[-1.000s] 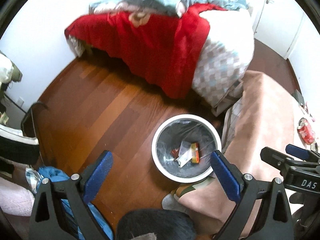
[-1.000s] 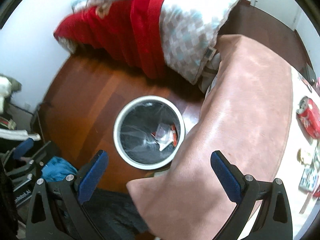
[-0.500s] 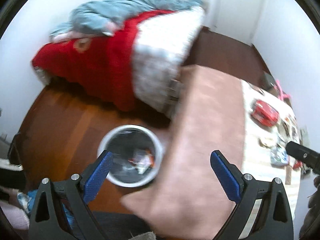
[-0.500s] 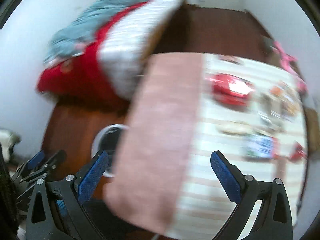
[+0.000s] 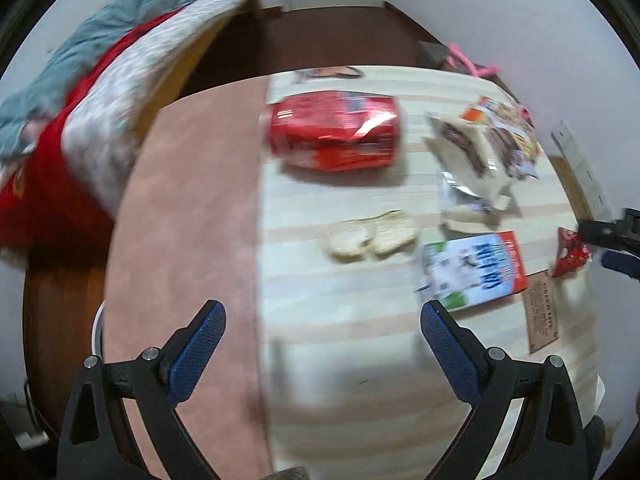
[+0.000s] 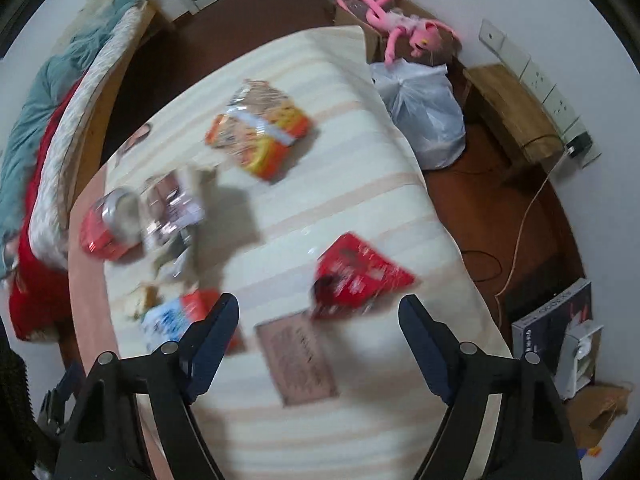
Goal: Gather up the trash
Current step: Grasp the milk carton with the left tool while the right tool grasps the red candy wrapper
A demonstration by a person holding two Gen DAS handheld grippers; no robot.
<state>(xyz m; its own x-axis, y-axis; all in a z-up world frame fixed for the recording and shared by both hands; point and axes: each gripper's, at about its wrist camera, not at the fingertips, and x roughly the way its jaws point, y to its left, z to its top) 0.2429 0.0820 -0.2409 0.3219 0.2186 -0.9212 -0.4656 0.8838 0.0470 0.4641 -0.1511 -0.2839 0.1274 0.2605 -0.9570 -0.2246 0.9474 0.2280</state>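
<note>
Trash lies scattered on the tabletop: can, milk carton, red wrapper. Both my tools, left tool and right tool, hang wide open, empty. I judge next: lower onto one piece.

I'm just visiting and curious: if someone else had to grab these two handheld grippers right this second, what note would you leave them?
Left gripper: open, empty, over the near part of the table.
Right gripper: open, empty, over the table close to the red wrapper.
Trash lying on the table: crushed red can, milk carton, orange snack bag, silvery wrappers, a pale crumpled piece.
Bin: only a sliver of its white rim shows past the table's left edge.
Done: nothing is held right now.
Left: pick up each piece and drop it in the bin.
</note>
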